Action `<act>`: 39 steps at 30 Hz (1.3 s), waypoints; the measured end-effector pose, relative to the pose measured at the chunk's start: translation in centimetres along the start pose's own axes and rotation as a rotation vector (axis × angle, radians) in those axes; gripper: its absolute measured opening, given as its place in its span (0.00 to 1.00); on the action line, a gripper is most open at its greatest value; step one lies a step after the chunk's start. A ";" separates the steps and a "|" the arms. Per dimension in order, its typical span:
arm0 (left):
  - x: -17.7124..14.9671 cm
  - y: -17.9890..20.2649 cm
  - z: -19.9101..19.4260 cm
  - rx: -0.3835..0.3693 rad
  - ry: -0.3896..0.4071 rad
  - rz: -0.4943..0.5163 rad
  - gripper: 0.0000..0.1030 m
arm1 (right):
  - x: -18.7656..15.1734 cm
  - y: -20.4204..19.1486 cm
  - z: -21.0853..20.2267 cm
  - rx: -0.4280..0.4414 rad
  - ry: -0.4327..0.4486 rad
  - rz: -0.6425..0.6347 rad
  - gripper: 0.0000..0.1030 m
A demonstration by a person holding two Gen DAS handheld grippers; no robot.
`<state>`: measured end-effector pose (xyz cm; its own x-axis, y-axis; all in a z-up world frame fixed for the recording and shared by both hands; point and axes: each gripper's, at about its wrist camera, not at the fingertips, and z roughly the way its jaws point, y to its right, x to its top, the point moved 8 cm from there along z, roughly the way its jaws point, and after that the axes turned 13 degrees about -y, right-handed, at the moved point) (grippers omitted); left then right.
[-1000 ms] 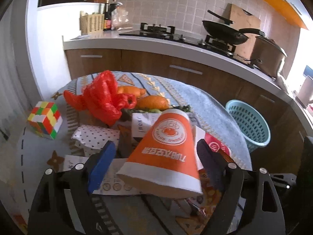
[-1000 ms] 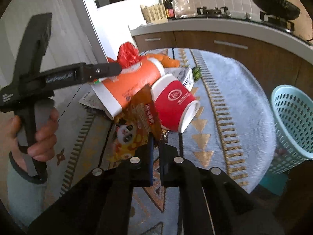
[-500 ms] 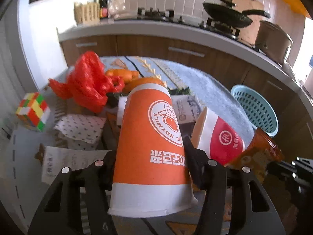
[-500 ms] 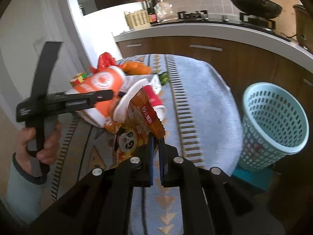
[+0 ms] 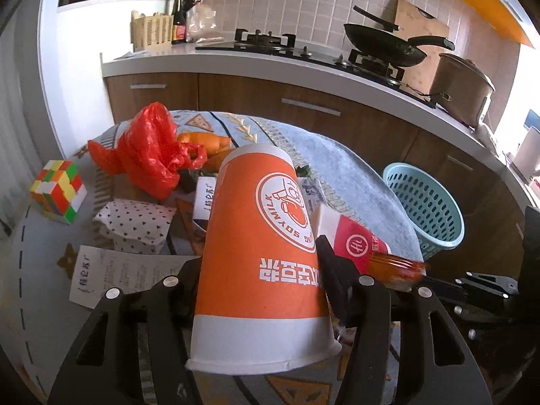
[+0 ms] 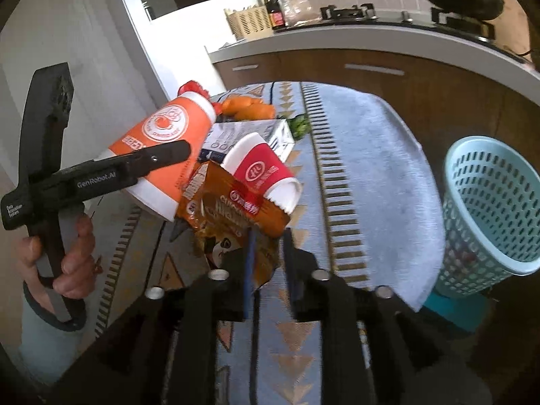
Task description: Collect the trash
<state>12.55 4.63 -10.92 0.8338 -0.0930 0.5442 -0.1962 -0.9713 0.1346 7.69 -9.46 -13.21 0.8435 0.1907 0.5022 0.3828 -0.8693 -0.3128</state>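
— Where's the trash?
— The left gripper clamps a tall orange paper cup above the table. Right gripper, jaws slightly parted, has a brown snack wrapper between them.
— The bin?
— The light-blue perforated plastic basket stands far right; contents unclear.

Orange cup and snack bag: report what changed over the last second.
The left gripper closed on the orange cup and lifted it off the pile. The right gripper, previously pinched on the snack bag, has opened its jaws. The red cup, red plastic bag and blue basket stayed put.
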 end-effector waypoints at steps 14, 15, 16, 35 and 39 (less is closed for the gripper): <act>-0.2 -1.0 -1.7 0.016 0.045 -0.022 0.53 | -1.6 -3.3 5.5 -0.050 -0.136 0.019 0.93; -0.1 -1.1 -1.7 0.014 0.046 -0.023 0.53 | -1.5 -3.5 5.7 -0.095 -0.127 0.013 0.93; -0.2 -1.1 -1.8 0.012 0.047 -0.023 0.53 | -1.4 -3.9 6.0 -0.150 -0.127 -0.004 0.93; 0.2 0.4 -2.6 -0.011 0.067 -0.003 0.53 | -3.2 -1.4 1.7 -0.178 -0.060 -0.001 0.01; 1.4 2.1 -3.3 -0.022 0.092 0.024 0.53 | -2.0 -1.0 -0.5 -0.184 0.000 -0.004 0.00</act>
<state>11.56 3.15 -7.12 0.7782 -0.0949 0.6208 -0.2281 -0.9638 0.1385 5.43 -9.17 -13.48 0.8420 0.1942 0.5033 0.3105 -0.9374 -0.1579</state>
